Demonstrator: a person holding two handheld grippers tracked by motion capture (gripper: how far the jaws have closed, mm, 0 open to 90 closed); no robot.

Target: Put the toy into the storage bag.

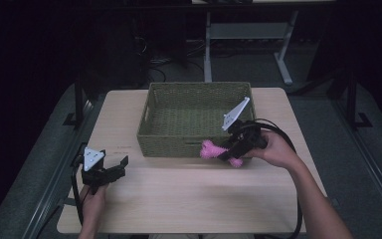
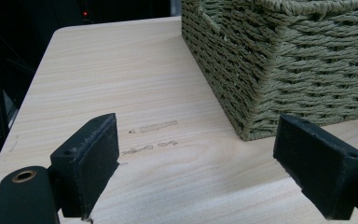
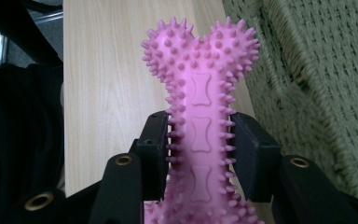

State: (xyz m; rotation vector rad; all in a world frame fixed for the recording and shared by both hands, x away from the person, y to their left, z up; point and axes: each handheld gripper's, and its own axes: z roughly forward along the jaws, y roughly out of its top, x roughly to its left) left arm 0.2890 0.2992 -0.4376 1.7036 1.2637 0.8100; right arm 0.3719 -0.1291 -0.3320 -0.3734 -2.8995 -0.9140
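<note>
A pink spiky bone-shaped toy [image 1: 214, 149] hangs just in front of the green woven basket [image 1: 169, 144], near its front right corner. My right gripper [image 1: 235, 148] is shut on the toy's shaft; in the right gripper view the toy [image 3: 200, 126] stands upright between the two black pads, with the basket wall [image 3: 317, 84] to its right. Near the table's front left edge my left gripper [image 1: 114, 172] stands open with nothing between its fingers. In the left gripper view its gripper [image 2: 196, 163] looks at bare table and the basket's corner [image 2: 261, 93].
The light wooden table [image 1: 189, 199] has free room in front of the basket and to its left. The basket's inside looks empty. Beyond the table lie a dark floor, desk legs [image 1: 207, 50] and cables. A black cable trails from each gripper.
</note>
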